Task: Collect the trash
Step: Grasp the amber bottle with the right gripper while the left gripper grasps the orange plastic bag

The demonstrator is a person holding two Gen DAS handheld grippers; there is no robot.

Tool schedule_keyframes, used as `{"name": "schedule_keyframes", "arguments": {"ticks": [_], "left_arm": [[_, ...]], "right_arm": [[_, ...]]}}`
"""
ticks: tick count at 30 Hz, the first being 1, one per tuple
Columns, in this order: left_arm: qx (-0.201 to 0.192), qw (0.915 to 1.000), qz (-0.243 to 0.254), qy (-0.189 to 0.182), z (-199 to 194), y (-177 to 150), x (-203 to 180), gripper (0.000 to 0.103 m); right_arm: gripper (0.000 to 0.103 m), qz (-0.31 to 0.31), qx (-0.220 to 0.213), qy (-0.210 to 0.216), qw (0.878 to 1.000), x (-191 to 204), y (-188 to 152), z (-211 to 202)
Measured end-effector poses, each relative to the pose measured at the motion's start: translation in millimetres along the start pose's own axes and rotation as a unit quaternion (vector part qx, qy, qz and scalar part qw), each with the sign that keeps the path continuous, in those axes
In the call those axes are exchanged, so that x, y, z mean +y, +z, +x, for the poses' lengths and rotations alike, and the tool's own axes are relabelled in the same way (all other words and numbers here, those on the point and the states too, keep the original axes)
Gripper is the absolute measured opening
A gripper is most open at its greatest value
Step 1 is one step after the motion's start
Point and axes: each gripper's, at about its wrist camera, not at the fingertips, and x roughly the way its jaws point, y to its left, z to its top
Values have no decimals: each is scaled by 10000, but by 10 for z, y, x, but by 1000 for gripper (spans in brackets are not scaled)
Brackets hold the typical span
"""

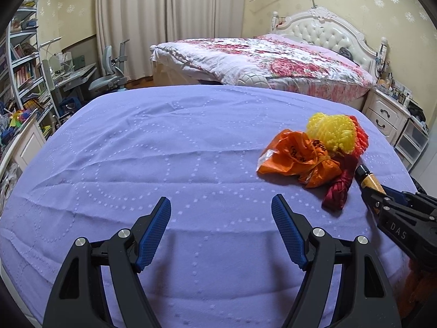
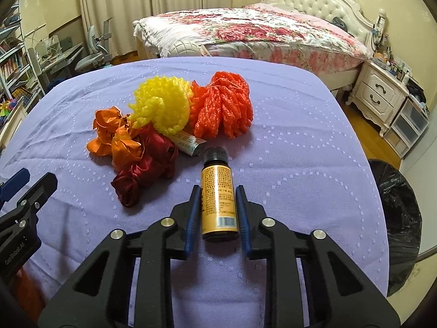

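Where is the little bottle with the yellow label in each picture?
Left wrist view: the bottle is at the right edge, sticking out of the right hand-held gripper, just right of the dark red ribbon.
Right wrist view: the bottle is low in the middle, clamped between the blue pads.
Shared landmark: the yellow foam net, beyond the bottle in both.

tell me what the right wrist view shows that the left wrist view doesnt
Only the right wrist view: the black-lined trash bin beside the purple-covered surface, the small wrapper under the yellow mesh, and the right gripper with jaws shut on the bottle's sides.

Only the left wrist view: the left gripper, jaws open and empty.

Both: the yellow-labelled bottle, yellow mesh, orange bag, dark red cloth and flowered bed.
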Motion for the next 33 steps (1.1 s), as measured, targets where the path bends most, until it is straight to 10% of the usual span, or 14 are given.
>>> {"name": "schedule_keyframes", "arguments": {"ticks": [24, 33], "left_arm": [[-241, 9977, 179, -602, 170, 260, -472, 79], [16, 9990, 411, -174, 306, 325, -554, 82]], "right_arm": [[23, 153, -66, -134, 9998, -377, 58, 82], [23, 178, -73, -76, 9998, -402, 59, 82]]}}
